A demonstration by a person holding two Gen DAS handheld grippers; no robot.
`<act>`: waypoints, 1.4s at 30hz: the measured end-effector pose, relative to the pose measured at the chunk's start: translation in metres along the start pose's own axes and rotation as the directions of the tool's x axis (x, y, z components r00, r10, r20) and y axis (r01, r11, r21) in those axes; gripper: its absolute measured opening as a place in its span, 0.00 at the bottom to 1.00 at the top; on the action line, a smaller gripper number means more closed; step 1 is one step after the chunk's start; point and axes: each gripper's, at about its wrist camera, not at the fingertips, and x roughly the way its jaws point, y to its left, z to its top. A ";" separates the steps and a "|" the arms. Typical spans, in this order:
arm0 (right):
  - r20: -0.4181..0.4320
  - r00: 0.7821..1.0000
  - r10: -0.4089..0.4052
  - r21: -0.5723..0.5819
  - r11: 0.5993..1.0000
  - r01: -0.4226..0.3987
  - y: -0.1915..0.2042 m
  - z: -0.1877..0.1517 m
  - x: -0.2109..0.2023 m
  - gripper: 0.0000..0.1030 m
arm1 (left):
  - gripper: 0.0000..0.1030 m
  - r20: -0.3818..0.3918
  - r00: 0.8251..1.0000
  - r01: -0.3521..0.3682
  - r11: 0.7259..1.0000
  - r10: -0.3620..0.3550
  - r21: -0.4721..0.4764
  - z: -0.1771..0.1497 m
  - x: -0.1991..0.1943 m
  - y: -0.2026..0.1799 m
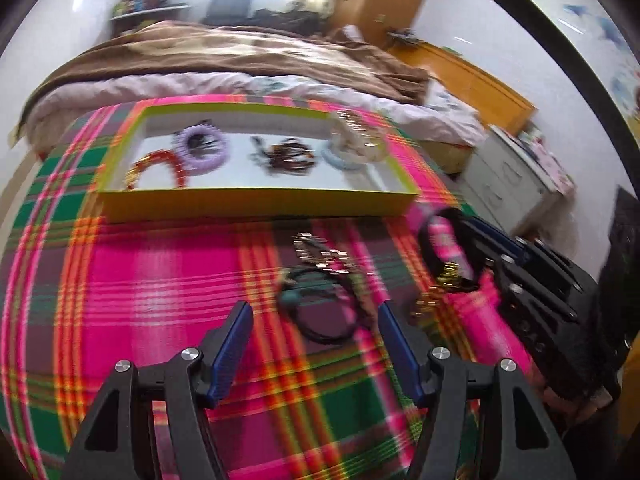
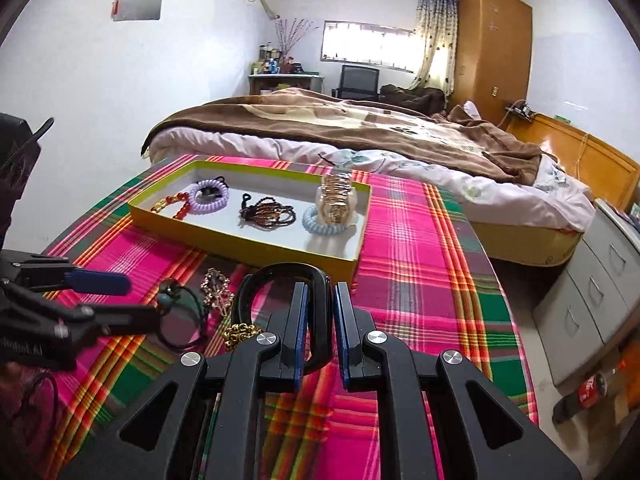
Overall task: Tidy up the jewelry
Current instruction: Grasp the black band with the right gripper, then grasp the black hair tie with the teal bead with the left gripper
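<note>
My right gripper [image 2: 321, 308] is shut on the rim of a black bangle [image 2: 280, 274], held just above the plaid cloth. A gold chain [image 2: 240, 334] dangles at the bangle's lower left. My left gripper [image 1: 316, 316] is open and low over a black cord with a teal bead [image 1: 298, 300]; nothing is pinched between its fingers. A gold-link piece [image 1: 320, 256] lies just beyond the cord. In the left wrist view the right gripper [image 1: 468, 248] and bangle [image 1: 444, 236] are at the right. The left gripper [image 2: 140, 298] shows at the left of the right wrist view.
A yellow-green tray [image 2: 256, 250] stands behind, holding a red bead bracelet [image 2: 172, 204], a purple coil tie [image 2: 210, 196], dark beads [image 2: 266, 212], a pale blue coil tie [image 2: 320, 220] and a gold piece [image 2: 338, 196]. A bed [image 2: 360, 128] lies beyond the table, grey drawers [image 2: 600, 280] to the right.
</note>
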 end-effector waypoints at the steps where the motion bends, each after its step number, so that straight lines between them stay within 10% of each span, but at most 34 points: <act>1: -0.003 1.000 0.002 -0.002 1.000 -0.002 0.001 0.000 0.001 0.13 | 0.67 -0.004 1.000 0.003 1.000 -0.003 0.004 -0.001 0.001 -0.001; 8: 0.089 0.990 -0.113 -0.179 0.976 0.127 0.029 0.004 0.000 0.13 | 0.67 0.016 1.000 -0.019 1.000 0.019 0.013 -0.001 -0.006 0.005; 12: 0.129 0.956 -0.265 -0.465 0.835 0.294 0.070 -0.005 0.019 0.13 | 0.67 0.024 0.999 -0.036 0.999 0.036 -0.017 0.001 -0.009 0.019; 14: 0.164 0.962 -0.216 -0.498 0.824 0.270 0.077 -0.008 0.012 0.12 | 0.67 0.023 0.999 -0.039 0.999 0.040 -0.034 0.001 -0.009 0.025; 17: 0.265 0.902 -0.341 -0.608 0.667 0.431 0.092 -0.021 0.025 0.12 | 0.67 0.014 0.999 -0.044 0.998 0.045 -0.044 0.000 -0.006 0.030; 20: 0.077 0.990 -0.118 -0.434 0.890 0.140 0.067 -0.004 0.012 0.12 | 0.67 0.004 0.999 -0.046 0.998 0.046 -0.043 0.001 -0.002 0.030; 22: 0.141 0.929 -0.341 -0.442 0.818 0.367 0.061 -0.007 0.023 0.12 | 0.67 0.003 0.999 -0.035 0.999 0.035 -0.034 0.001 -0.002 0.029; 25: 0.005 0.984 -0.177 -0.236 0.956 0.173 0.028 0.002 0.018 0.12 | 0.67 0.003 0.999 -0.041 0.998 0.041 -0.040 0.002 0.000 0.031; 27: 0.043 0.969 -0.245 -0.262 0.933 0.247 0.026 0.000 0.015 0.12 | 0.67 -0.004 0.999 -0.042 0.998 0.042 -0.037 0.002 0.002 0.031; 30: -0.035 0.993 -0.109 -0.072 0.992 0.106 -0.003 0.003 0.011 0.12 | 0.67 -0.014 0.998 -0.054 0.998 0.053 -0.041 0.003 0.006 0.032; 42: -0.040 0.996 -0.077 0.074 0.994 0.080 -0.041 -0.012 -0.004 0.12 | 0.67 -0.040 0.996 -0.085 0.996 0.085 -0.003 0.014 0.024 0.019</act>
